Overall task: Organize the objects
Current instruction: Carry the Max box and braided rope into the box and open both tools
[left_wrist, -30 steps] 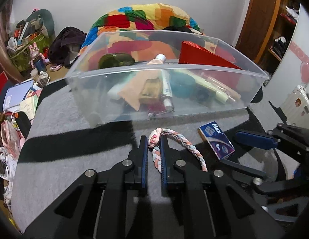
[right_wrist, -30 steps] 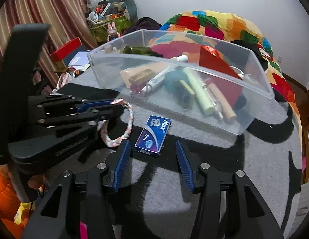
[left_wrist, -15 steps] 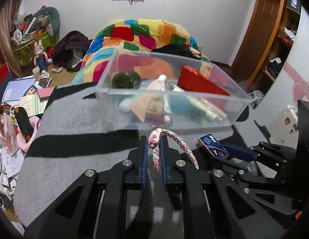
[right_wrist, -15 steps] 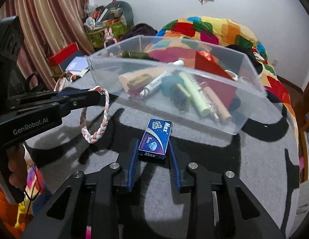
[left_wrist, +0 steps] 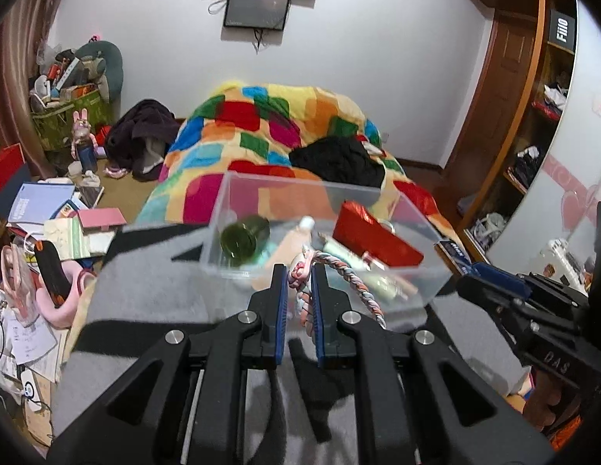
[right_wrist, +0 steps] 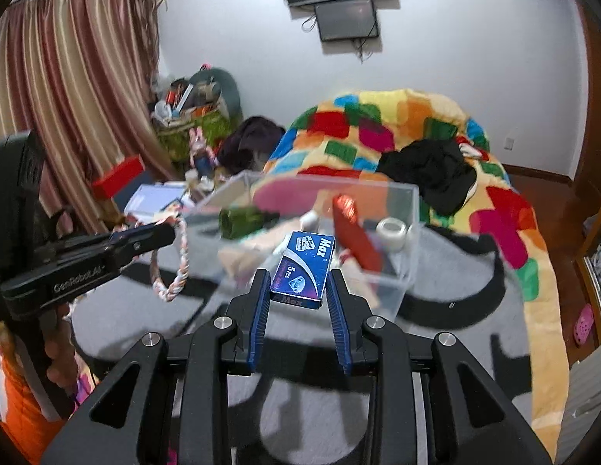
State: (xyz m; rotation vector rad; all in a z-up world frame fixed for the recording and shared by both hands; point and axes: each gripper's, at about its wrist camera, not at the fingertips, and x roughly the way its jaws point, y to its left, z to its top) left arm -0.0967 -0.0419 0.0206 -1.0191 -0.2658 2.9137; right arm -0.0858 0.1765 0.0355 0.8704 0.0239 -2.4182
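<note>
My left gripper (left_wrist: 299, 271) is shut on a braided pink, white and blue rope ring (left_wrist: 351, 281) and holds it in the air before the clear plastic bin (left_wrist: 428, 232). The ring also hangs from it in the right wrist view (right_wrist: 180, 267). My right gripper (right_wrist: 298, 283) is shut on a blue "Max" box (right_wrist: 304, 265), lifted just in front of the bin (right_wrist: 411, 240). The bin holds a green bottle (left_wrist: 242, 238), a red packet (left_wrist: 374, 238), tubes and a tape roll (right_wrist: 393, 228).
The bin stands on a grey and black blanket (left_wrist: 145, 290). A colourful patchwork quilt (left_wrist: 285, 131) with black clothes lies behind it. Books, boxes and clutter (left_wrist: 56, 213) cover the floor at left. A curtain (right_wrist: 68, 116) hangs at left, a wooden door (left_wrist: 506, 97) at right.
Both grippers have risen from the blanket. The right gripper closed on the blue box and lifted it. The left gripper kept the rope ring and raised it toward the bin.
</note>
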